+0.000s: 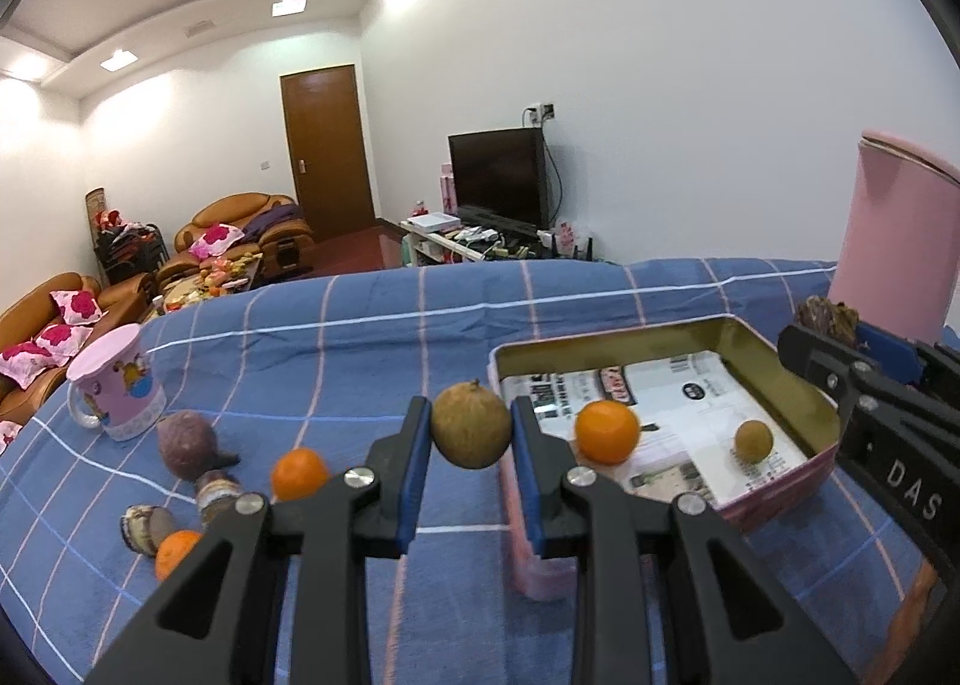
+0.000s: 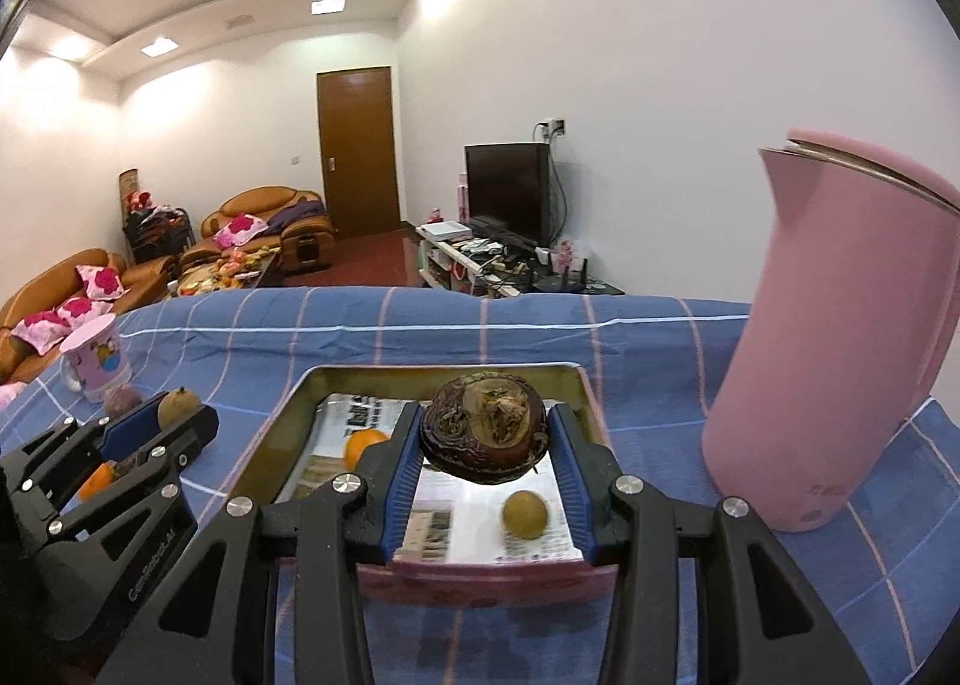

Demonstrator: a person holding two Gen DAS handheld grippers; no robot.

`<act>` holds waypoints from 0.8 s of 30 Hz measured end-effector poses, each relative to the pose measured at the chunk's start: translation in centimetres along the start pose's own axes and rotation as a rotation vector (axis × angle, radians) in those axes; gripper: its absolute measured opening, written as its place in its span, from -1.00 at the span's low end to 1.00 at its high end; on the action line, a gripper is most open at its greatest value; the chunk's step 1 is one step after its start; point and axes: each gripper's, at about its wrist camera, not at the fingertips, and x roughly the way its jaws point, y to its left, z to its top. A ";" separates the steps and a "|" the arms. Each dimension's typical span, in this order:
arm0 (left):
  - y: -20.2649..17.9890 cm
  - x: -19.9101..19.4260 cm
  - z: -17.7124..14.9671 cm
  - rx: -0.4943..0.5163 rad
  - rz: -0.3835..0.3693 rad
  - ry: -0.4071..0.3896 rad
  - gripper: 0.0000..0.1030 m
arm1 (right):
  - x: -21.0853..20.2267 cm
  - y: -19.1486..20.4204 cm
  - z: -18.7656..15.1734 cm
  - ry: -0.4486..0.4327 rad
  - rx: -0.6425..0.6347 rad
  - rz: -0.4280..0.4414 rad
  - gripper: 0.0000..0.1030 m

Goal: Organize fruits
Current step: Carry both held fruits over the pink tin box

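My left gripper (image 1: 471, 427) is shut on a round tan fruit (image 1: 471, 432), held just left of the pink tin (image 1: 774, 496). That tin is lined with printed paper and holds an orange (image 1: 606, 430) and a small tan fruit (image 1: 753, 441). My right gripper (image 2: 485, 433) is shut on a dark, wrinkled brown fruit (image 2: 485, 436), held over the tin (image 2: 480, 577) above its paper lining. Below it in the tin lie a small tan fruit (image 2: 524, 513) and an orange (image 2: 363, 444). The left gripper (image 2: 162, 415) with its fruit shows at the left of the right wrist view.
On the blue checked cloth (image 1: 360, 337) left of the tin lie a purple fruit (image 1: 186, 444), two oranges (image 1: 299, 472), and two dark halved fruits (image 1: 147, 528). A pink mug (image 1: 115, 390) stands at far left. A tall pink kettle (image 2: 840, 349) stands right of the tin.
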 end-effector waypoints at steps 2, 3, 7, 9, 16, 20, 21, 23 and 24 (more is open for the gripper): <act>-0.5 0.2 0.2 0.002 -0.007 -0.002 -0.45 | 0.0 -0.5 0.2 -0.003 0.009 -0.007 -0.15; -0.7 0.3 0.3 0.001 -0.010 -0.001 -0.45 | 0.0 -0.8 0.2 -0.005 0.012 -0.011 -0.15; -1.7 0.9 0.8 -0.010 -0.032 0.010 -0.45 | 0.1 -2.2 0.6 -0.014 0.027 -0.037 -0.15; -2.1 1.2 1.0 -0.012 -0.039 0.013 -0.45 | 0.1 -2.7 0.7 -0.021 0.030 -0.055 -0.15; -4.4 2.6 2.0 -0.013 -0.073 0.034 -0.45 | 1.1 -4.1 1.3 -0.023 0.044 -0.096 -0.15; -5.4 3.5 2.2 -0.011 -0.086 0.050 -0.45 | 1.9 -3.8 1.4 -0.011 0.034 -0.103 -0.15; -5.7 3.7 2.3 -0.009 -0.084 0.053 -0.45 | 2.0 -3.8 1.3 -0.007 0.033 -0.103 -0.15; -5.9 4.2 2.5 -0.011 -0.085 0.062 -0.45 | 2.6 -3.8 1.2 0.007 0.031 -0.101 -0.15; -5.9 4.4 2.5 -0.014 -0.086 0.066 -0.45 | 2.8 -3.8 1.2 0.013 0.029 -0.102 -0.15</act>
